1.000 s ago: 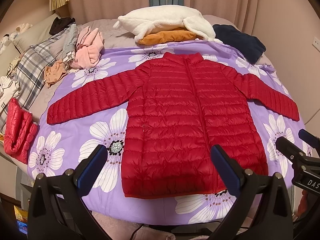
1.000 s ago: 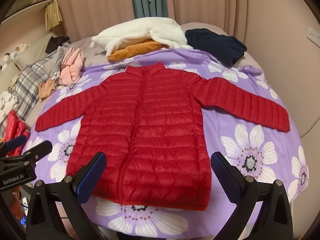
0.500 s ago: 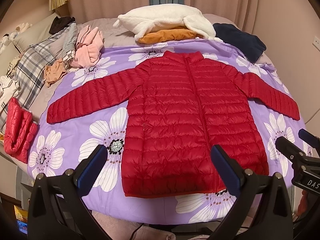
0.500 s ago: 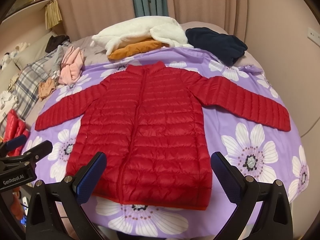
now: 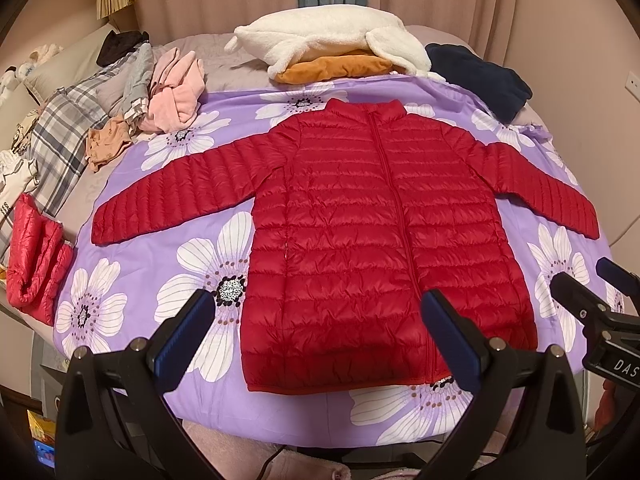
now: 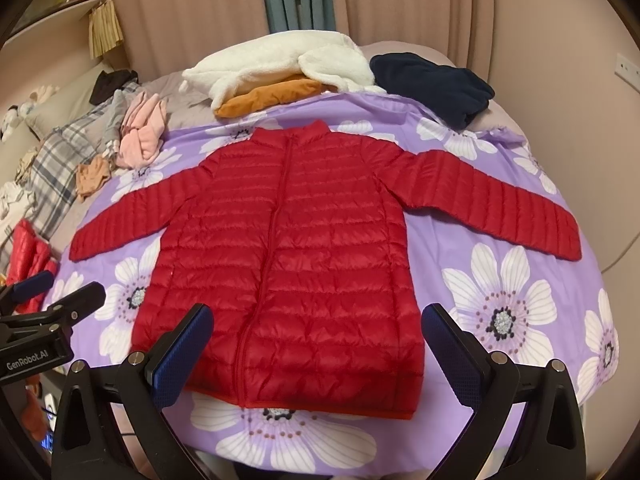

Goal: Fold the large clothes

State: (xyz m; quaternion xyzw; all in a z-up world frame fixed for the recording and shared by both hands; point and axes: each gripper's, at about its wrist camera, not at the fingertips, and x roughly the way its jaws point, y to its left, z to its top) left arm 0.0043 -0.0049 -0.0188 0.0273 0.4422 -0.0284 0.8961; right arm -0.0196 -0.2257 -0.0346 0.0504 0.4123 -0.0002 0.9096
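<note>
Looking along our left gripper [image 5: 318, 328], we see its jaws spread wide and holding nothing, framing the lower left half of the red puffer jacket [image 5: 372, 248]. Our right gripper [image 6: 316, 340] is likewise wide apart and empty, poised over the jacket's hem.

The jacket lies flat and zipped, front up, on the purple flowered sheet [image 5: 192, 264], collar away from us, both sleeves stretched out to the sides.

Our left view alone shows the folded red padded garment [image 5: 34, 256] at the bed's left edge in full, with the plaid blanket [image 5: 60, 136] beside it; our right view catches only a corner of that red bundle. The right view gives us the whole right sleeve down to its cuff near the sheet's right border, and more open flowered sheet below it. Each camera also catches the other gripper at its margin.

At the far side, the white fleece [image 5: 332, 40] sits on an orange garment [image 5: 340, 66], with a dark navy garment [image 5: 480, 76] to the right and a pink garment [image 5: 176, 92] to the left, all apart from the jacket. The hem lies close to the near edge of the sheet. Bare sheet lies under both sleeves and on each side of the jacket's body.
</note>
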